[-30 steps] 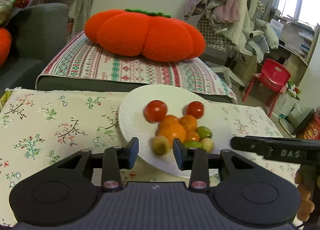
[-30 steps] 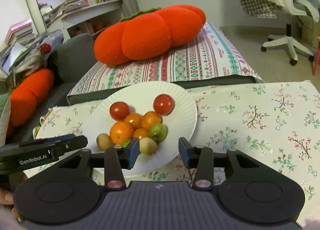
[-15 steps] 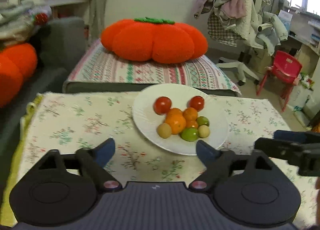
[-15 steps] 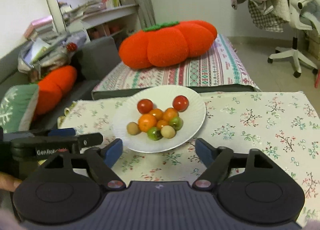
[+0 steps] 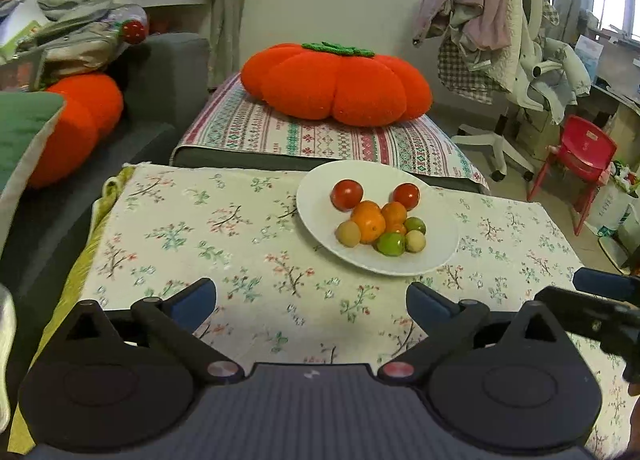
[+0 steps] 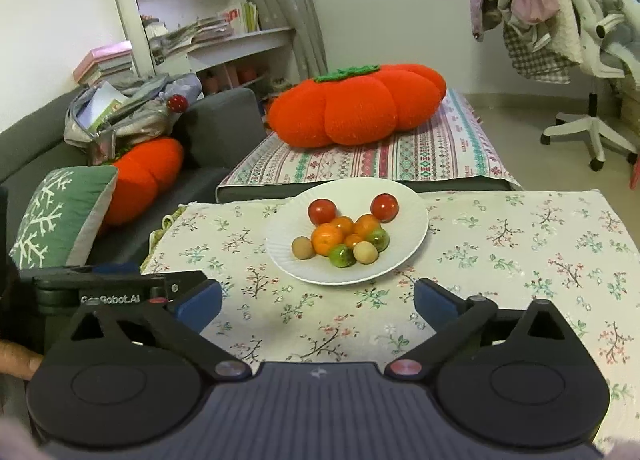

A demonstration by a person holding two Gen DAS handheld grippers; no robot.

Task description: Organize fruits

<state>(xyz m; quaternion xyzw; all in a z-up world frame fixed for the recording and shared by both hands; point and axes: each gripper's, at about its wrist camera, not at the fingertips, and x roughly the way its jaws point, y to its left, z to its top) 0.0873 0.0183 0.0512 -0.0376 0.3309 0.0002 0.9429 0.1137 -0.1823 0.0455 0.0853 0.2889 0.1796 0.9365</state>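
Both hand-held grippers sit low over the near edge of the desk (image 5: pixel 256 300), which has a floral cloth on it. Left hand-held gripper (image 5: pixel 312 302): jaws spread wide, nothing between them, blue pads over bare cloth. Right hand-held gripper (image 6: pixel 318 302): same, jaws wide apart and empty. In the right wrist view the left unit shows at the lower left edge w/ a printed label on its side; in the left wrist view part of the right unit shows at the right edge.

Fruit is all on the white plate (image 5: pixel 320 216) toward the far side of the desk, well apart from both grippers. Two red tomatoes (image 5: pixel 347 194) at the back of the plate, apart from each other. In front of them a tight cluster: oranges (image 5: pixel 368 222) in the middle, touching; a tan round fruit (image 5: pixel 348 233) just left of them; a green fruit (image 5: pixel 391 243) at the front; another tan one (image 5: pixel 415 241) beside it on the right; a second green one (image 5: pixel 415 225) behind that. Cluster fruits touch or nearly touch.

Behind the desk: a bench w/ a striped patterned cover (image 5: pixel 256 132) and a big orange pumpkin cushion (image 5: pixel 336 84) on top. Grey sofa (image 6: pixel 216 128) at left w/ a smaller orange cushion (image 6: pixel 146 176) and a green snowflake pillow (image 6: pixel 60 216). Office chair (image 6: pixel 592 60) draped in clothes at right.
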